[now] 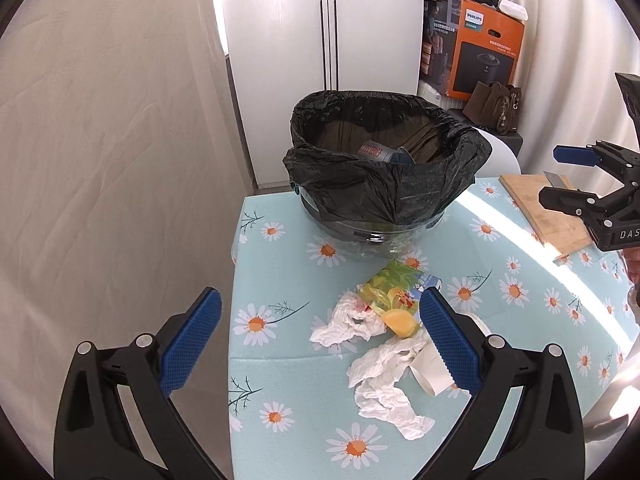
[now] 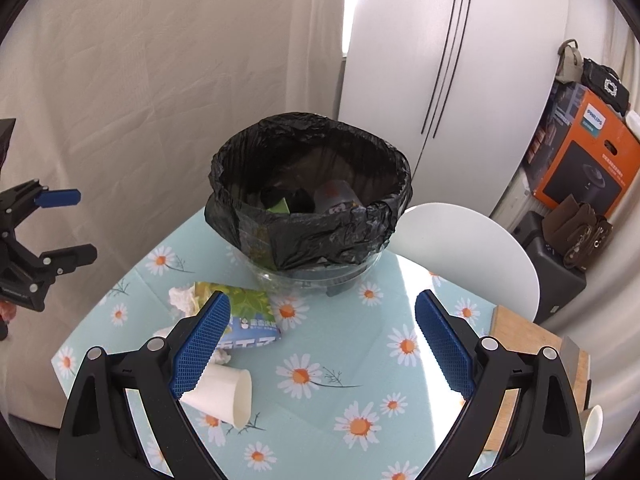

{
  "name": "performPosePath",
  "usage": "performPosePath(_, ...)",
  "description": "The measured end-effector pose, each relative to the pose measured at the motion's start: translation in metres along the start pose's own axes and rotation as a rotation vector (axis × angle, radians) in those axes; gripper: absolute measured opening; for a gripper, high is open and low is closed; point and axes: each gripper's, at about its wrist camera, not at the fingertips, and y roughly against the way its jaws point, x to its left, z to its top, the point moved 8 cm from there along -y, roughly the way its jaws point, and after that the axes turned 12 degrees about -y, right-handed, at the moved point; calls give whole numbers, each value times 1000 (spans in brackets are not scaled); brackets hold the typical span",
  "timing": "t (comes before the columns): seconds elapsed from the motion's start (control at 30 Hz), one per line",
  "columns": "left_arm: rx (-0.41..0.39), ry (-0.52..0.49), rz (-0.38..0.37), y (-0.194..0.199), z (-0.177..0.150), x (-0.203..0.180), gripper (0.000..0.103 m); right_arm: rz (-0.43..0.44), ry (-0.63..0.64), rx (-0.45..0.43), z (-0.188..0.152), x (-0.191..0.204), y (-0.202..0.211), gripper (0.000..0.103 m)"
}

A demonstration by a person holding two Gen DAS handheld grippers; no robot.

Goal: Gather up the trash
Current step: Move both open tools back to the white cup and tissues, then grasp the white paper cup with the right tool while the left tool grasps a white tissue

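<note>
A bin lined with a black bag stands at the far side of the daisy-print table; it also shows in the right wrist view with some items inside. In front of it lie a green and yellow drink carton, crumpled white tissues and a white paper cup on its side. The carton shows in the right wrist view too. My left gripper is open and empty above the trash. My right gripper is open and empty, its left finger over the cup.
A wooden cutting board with a knife lies at the table's right side. A white chair back stands behind the table. An orange box and bags sit at the back right. A curtain hangs on the left.
</note>
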Motion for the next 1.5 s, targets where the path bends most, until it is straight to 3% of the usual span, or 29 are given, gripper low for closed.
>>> performPosePath(0.63, 101, 71, -49, -21, -87, -33, 97, 92, 48, 152, -82, 26, -26, 89)
performPosePath(0.87, 123, 88, -86, -36, -105, -38, 97, 146, 68, 246, -109, 35, -47, 88)
performPosePath(1.07, 157, 119, -117, -55, -116, -37, 97, 241, 52, 346, -132, 46, -69, 84)
performPosePath(1.17, 169, 123, -128, -63, -120, -38, 97, 280, 47, 393, -142, 52, -80, 77)
performPosePath(1.2, 176, 119, -129, -66, -121, -38, 97, 287, 46, 404, -144, 54, -83, 70)
performPosePath(1.3, 193, 110, -135, -74, -126, -38, 97, 383, 12, 459, -151, 61, -90, 20)
performPosePath(1.33, 196, 111, -139, -75, -127, -38, 97, 454, -1, 485, -153, 67, -88, 12)
performPosePath(1.4, 203, 115, -140, -78, -129, -37, 97, 501, 67, 479, -154, 78, -80, 9)
performPosePath(1.5, 210, 109, -153, -83, -129, -38, 97, 475, 74, 456, -149, 77, -79, 7)
